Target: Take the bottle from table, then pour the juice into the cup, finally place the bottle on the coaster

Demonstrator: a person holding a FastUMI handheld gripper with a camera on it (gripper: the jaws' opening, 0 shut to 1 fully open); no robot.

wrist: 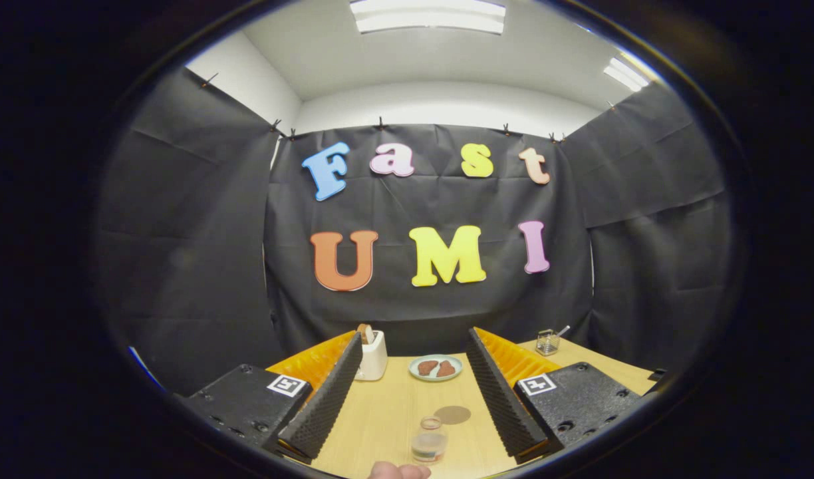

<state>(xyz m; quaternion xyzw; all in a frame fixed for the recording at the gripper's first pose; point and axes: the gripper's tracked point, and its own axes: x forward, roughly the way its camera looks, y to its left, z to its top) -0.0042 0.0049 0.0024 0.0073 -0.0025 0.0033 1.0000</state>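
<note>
Looking down between my fingers (412, 406), I see the bottle (429, 440) standing upright on the desk (380, 419). It is small and see-through, its top is open, and there is a little juice at the bottom. It sits in the gap between my two fingers, near their roots, and neither finger touches it. My fingers are spread wide apart and they hold nothing. Their inner sides are black and bumpy, and their outer sides are orange.

Just past the bottle, a bit to the right, the coaster (452, 414) lies flat on the desk. It is a brown round thing, and it is close to the bottle but not touching it. It also lies between my fingers.

Farther on, about level with my fingertips, there is a pale green plate (435, 376) with two brown pieces of food on it. To the left of the plate, right by my left fingertip, stands a white toaster (372, 356) with a slice of bread sticking out of the top. Off to the right, beyond my right finger, a small glass cup (547, 342) stands near the far corner of the desk. Something thin pokes out of it, but I cannot tell what it is.

Just behind the bottle, a bit of a person's finger (399, 471) peeks in.
</note>
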